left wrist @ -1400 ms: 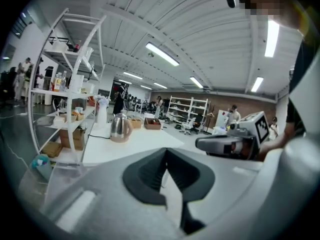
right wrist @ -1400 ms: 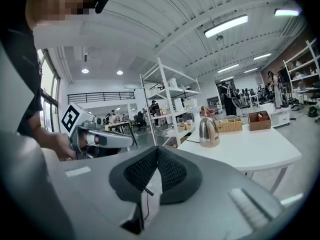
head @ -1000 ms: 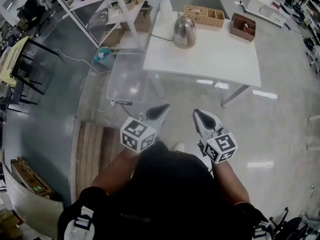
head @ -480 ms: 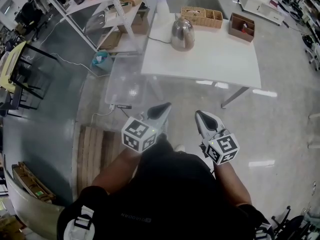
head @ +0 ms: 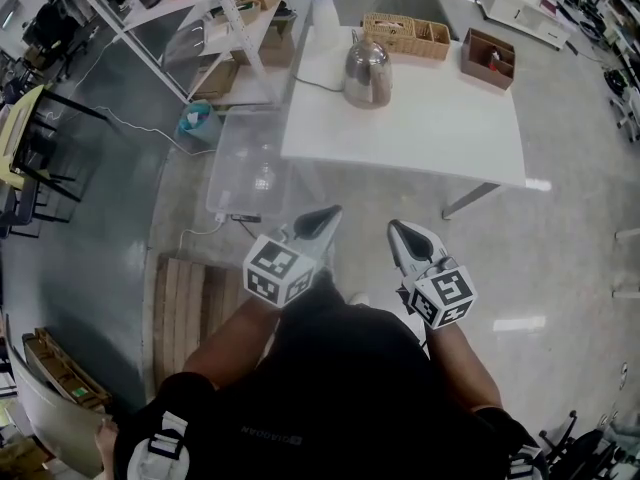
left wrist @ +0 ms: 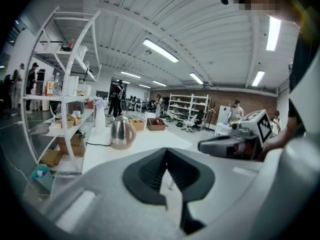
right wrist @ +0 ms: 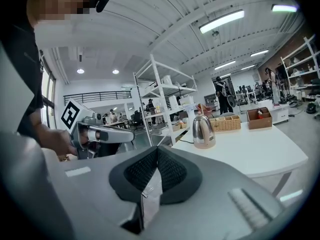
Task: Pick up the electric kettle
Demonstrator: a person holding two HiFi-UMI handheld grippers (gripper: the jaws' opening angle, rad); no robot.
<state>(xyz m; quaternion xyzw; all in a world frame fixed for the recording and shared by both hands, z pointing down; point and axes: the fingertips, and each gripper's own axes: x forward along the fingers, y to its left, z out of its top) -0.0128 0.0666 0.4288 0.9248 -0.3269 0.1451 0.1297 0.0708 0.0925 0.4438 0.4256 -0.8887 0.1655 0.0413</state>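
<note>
The steel electric kettle stands on the far left part of the white table, its cord trailing off to the left. It also shows in the left gripper view as the kettle and in the right gripper view as the kettle, far ahead of both jaws. My left gripper and right gripper are held side by side near my body, well short of the table's near edge, pointing at it. The jaws of the left gripper and the right gripper are shut with nothing between them.
Behind the kettle are a wicker basket, a brown box and a white bottle. A white shelf unit stands left of the table, with a clear plastic bin on the floor below it. A wooden pallet lies at my left.
Both grippers and I have moved a little closer to the table, whose near edge sits lower in the head view. The jaws stay shut and the kettle has not moved.
</note>
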